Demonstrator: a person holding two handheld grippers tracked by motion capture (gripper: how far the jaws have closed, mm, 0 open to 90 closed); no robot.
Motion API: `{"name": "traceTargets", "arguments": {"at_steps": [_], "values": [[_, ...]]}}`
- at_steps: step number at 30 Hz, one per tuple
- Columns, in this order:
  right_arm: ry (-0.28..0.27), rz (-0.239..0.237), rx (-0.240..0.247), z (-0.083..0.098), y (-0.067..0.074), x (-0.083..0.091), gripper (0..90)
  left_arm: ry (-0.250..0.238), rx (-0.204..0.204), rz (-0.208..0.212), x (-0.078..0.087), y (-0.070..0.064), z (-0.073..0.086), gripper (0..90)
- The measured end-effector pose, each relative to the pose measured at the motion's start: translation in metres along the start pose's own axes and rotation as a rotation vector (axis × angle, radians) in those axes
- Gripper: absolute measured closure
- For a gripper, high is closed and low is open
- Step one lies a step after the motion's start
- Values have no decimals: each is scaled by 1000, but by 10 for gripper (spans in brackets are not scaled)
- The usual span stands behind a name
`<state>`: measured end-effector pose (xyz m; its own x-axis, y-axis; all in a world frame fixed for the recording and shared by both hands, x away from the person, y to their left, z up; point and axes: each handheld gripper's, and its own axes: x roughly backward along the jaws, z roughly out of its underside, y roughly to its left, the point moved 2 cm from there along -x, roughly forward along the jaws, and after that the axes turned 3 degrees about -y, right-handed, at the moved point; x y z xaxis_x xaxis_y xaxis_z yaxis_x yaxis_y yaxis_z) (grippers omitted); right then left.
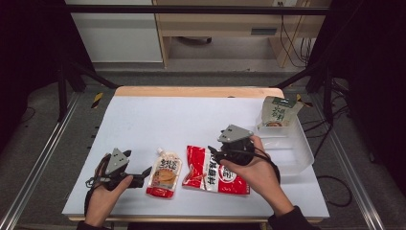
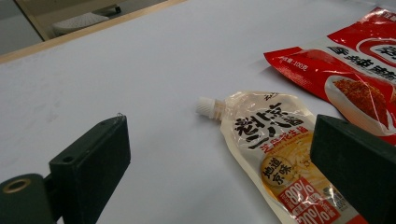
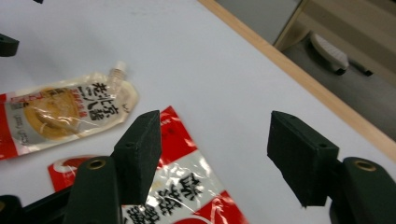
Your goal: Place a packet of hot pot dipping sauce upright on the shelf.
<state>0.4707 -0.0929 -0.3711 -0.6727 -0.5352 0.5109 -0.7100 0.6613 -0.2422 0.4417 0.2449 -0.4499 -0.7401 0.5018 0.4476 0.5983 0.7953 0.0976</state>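
Red packet (image 1: 216,171) lay flat on the white desk (image 1: 158,120), front centre, w/ the right tool (image 1: 221,154) hovering over its top edge, jaws spread, nothing between them. Clear bin (image 1: 299,153) sat at the desk's right side, a green-topped pouch (image 1: 277,111) leaning at its far end. Spouted sauce pouch (image 1: 164,173) lay just left of the red packet, apart from it. Left tool (image 1: 143,175) was just beside that pouch, jaws wide apart, empty.
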Motion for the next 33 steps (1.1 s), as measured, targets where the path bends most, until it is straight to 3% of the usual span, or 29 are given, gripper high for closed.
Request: {"name": "traceTargets", "arguments": {"at_steps": [9,21,33], "values": [[5,-74,-69,-7,21,-36,454,28,-19,-3,2,-6,3,44],[61,-124,-68,-11,47,-72,548,66,-50,20,9,-20,12,40],[101,-170,-71,-10,63,-95,629,67,-72,49,15,-27,16,48]]}}
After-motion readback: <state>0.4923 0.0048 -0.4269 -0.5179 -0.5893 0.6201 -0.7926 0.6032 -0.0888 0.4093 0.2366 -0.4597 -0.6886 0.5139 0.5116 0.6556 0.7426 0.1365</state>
